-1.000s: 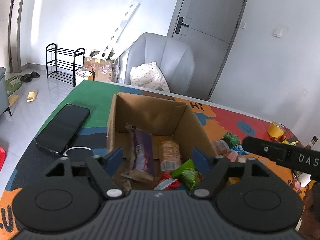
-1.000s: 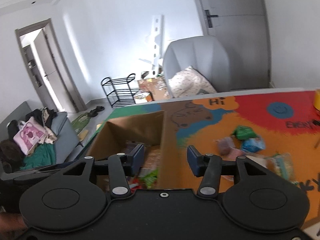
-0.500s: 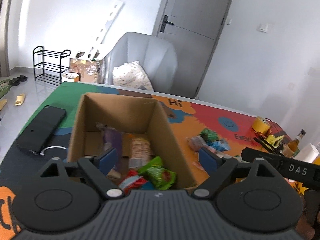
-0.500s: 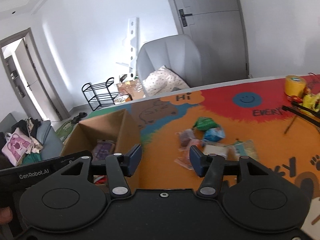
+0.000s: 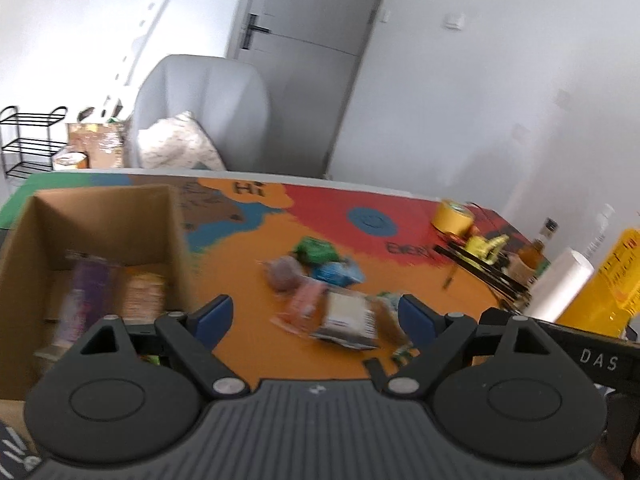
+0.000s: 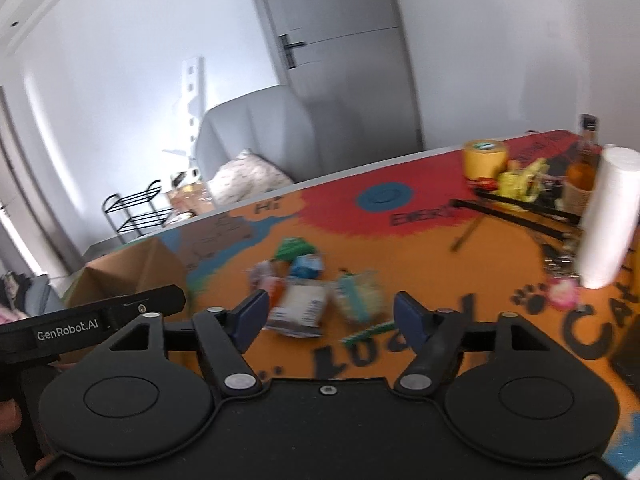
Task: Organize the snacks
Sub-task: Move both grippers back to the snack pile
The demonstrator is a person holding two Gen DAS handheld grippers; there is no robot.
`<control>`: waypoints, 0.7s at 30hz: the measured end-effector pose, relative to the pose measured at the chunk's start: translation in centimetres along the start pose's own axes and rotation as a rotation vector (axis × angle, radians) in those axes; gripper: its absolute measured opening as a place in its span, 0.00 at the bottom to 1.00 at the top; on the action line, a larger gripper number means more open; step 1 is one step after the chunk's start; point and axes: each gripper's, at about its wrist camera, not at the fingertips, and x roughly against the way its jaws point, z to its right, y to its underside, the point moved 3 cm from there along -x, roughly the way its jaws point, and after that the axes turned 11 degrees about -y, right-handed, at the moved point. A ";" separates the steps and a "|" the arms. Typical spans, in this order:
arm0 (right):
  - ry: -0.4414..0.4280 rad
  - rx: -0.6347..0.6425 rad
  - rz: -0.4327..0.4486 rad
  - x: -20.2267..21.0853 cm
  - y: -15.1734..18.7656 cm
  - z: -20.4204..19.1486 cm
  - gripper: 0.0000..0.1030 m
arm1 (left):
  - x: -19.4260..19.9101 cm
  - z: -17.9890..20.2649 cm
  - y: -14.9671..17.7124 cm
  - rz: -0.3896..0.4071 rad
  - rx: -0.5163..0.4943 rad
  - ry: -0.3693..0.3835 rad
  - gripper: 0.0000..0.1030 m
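An open cardboard box [image 5: 100, 216] stands at the left of the colourful mat and holds several snack packs, among them a purple one [image 5: 86, 292]. A loose pile of snacks lies on the orange area: a green pack [image 5: 316, 250], a blue pack [image 5: 336, 272] and a white-and-brown pack [image 5: 348, 318]. The same pile shows in the right wrist view, with the white pack [image 6: 300, 308] between the fingers. My left gripper [image 5: 316, 316] is open and empty, above the mat right of the box. My right gripper [image 6: 330, 316] is open and empty, just short of the pile.
A yellow tape roll [image 6: 484, 158], a white paper roll [image 6: 608, 216], bottles and black sticks crowd the right end of the table. A yellow bottle [image 5: 608, 284] stands at the far right. A grey armchair [image 5: 200, 116] is behind the table.
Both grippers have swung right, from over the box toward the snack pile. Both stay open and empty. The phone has left the left wrist view.
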 end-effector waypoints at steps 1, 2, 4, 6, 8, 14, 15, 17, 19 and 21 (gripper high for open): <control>0.009 -0.002 0.005 0.2 0.0 0.4 0.79 | -0.3 0.6 0.2 -0.005 -0.007 0.002 0.86; 0.016 -0.003 0.012 0.5 0.0 0.8 0.82 | -0.6 1.2 0.3 -0.013 -0.016 -0.001 0.87; 0.030 -0.005 0.036 1.4 0.2 1.7 0.93 | -1.2 2.4 0.8 -0.018 -0.042 0.003 0.91; 0.053 -0.007 0.067 2.1 0.4 2.7 0.95 | -1.9 3.5 1.4 -0.015 -0.079 0.014 0.92; 0.080 0.006 0.077 2.5 0.6 3.5 0.95 | -2.5 4.5 1.8 -0.016 -0.109 0.013 0.92; 0.118 -0.030 0.093 4.1 1.6 6.2 0.95 | -4.3 7.2 2.1 -0.003 -0.177 0.044 0.92; 0.126 -0.038 0.094 4.3 1.8 6.7 0.95 | -4.6 7.4 2.2 -0.008 -0.175 0.046 0.92; 0.142 -0.035 0.096 4.4 2.1 7.2 0.95 | -5.3 8.0 2.6 -0.016 -0.174 0.048 0.92; 0.137 -0.040 0.099 4.3 2.4 7.7 0.95 | -6.0 8.5 3.0 -0.027 -0.186 0.043 0.92; 0.141 -0.049 0.100 4.1 2.6 8.2 0.95 | -6.6 8.7 3.4 -0.037 -0.190 0.035 0.92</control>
